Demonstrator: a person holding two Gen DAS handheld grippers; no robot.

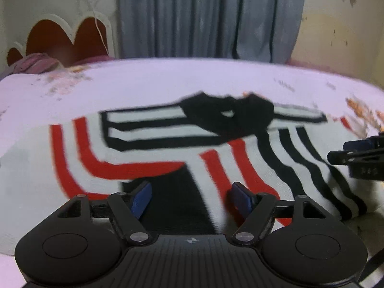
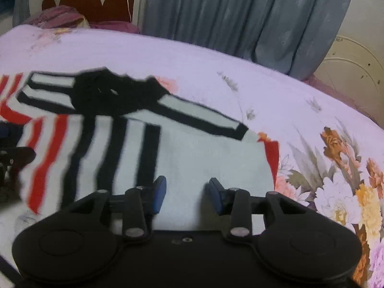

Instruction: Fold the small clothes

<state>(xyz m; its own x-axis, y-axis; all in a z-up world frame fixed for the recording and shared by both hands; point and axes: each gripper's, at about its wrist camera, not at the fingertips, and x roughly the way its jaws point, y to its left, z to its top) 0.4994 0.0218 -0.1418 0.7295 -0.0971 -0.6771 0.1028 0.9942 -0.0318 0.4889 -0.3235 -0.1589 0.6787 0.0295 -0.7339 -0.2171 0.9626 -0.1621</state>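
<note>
A small white garment (image 1: 156,156) with red and black stripes and a black collar (image 1: 228,112) lies spread flat on the bed. My left gripper (image 1: 192,193) hovers over its near edge, open, its blue pads (image 1: 141,198) wide apart with nothing pinched. In the right wrist view the same garment (image 2: 204,158) lies under my right gripper (image 2: 187,188), which is open too, pads clear of the cloth. At the right edge of the left wrist view I see the right gripper (image 1: 355,156). The left gripper (image 2: 14,158) shows at the left edge of the right wrist view.
The lilac bedsheet (image 1: 168,79) carries a floral print (image 2: 336,192) on the right side. Behind the bed stand a red and white headboard (image 1: 60,36), a purple pillow (image 1: 36,63) and a grey-blue curtain (image 1: 204,16). A round white object (image 2: 348,67) stands at the far right.
</note>
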